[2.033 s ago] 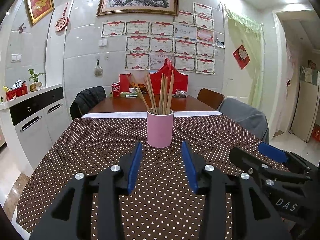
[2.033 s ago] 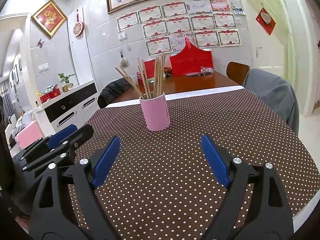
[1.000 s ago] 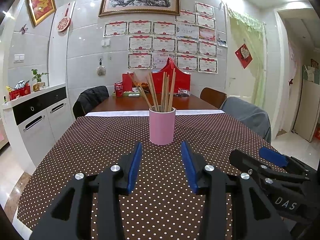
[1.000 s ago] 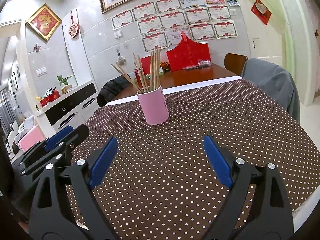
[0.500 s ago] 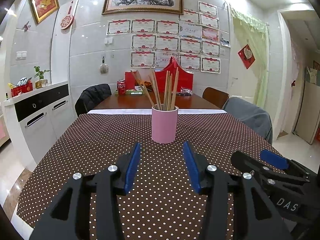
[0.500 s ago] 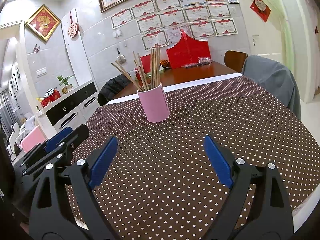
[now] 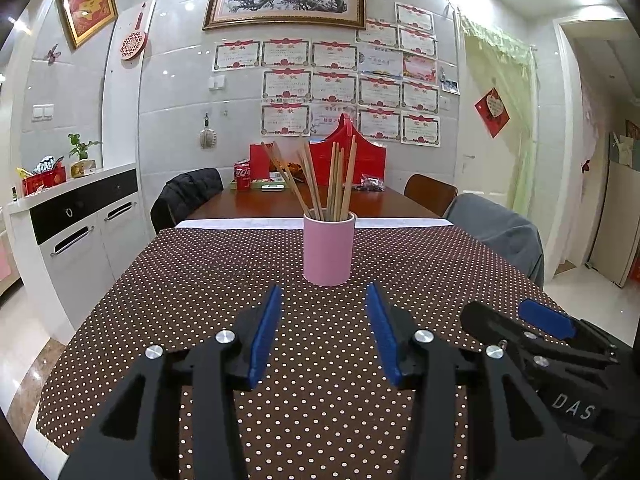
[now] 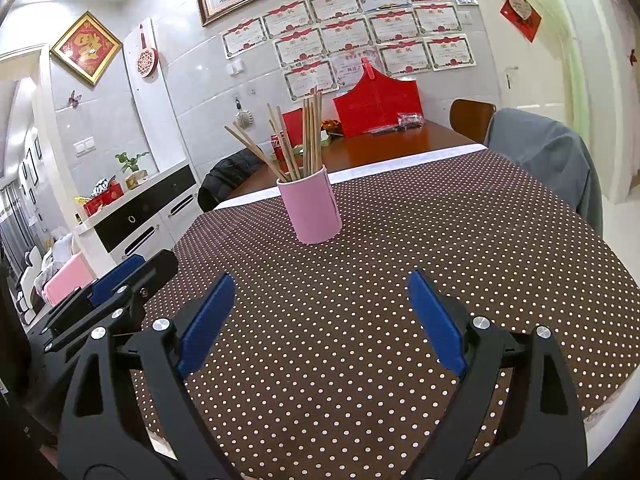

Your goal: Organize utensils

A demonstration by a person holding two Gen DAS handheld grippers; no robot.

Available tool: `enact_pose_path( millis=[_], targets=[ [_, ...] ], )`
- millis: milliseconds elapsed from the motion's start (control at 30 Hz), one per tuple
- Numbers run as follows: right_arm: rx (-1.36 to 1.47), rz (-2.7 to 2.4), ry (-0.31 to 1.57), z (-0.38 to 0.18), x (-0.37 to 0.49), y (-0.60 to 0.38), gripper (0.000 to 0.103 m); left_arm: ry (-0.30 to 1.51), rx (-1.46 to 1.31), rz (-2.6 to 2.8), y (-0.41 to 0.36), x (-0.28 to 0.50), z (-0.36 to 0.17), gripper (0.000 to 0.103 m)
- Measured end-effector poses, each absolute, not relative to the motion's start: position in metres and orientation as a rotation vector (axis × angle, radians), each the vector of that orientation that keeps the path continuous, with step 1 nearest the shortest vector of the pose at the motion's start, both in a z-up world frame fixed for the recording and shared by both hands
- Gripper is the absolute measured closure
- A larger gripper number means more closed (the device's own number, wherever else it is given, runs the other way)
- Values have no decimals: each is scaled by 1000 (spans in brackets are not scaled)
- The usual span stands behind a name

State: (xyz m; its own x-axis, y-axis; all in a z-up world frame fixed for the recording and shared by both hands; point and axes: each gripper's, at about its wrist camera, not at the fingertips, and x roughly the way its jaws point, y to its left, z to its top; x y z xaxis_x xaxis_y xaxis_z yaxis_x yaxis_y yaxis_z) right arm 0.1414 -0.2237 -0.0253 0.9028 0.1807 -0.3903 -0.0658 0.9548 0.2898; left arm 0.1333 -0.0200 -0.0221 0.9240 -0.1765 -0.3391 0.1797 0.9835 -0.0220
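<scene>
Pink cup [image 7: 329, 249] upright mid table [image 7: 200, 280] on dotted cloth, wooden chopsticks [image 7: 328, 182] fanned out inside, a few leaning hard left. Left tool [image 7: 323, 330] half open, empty, lined up short of cup. Right tool [image 8: 320, 320] spread wide, empty, also well back. Risk imo: cup looks light and top-heavy, so nudging leaning sticks or clipping rim could tip whole thing and scatter chopsticks. Thin round sticks could slip from pads too.
</scene>
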Motion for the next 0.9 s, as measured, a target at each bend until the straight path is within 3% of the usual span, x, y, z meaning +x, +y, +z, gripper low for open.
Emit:
enact_pose_path(
  millis=[900],
  targets=[
    [301,133,448,-29,149,-223,16,360,7,-180,-24,138,-23,58]
  ],
)
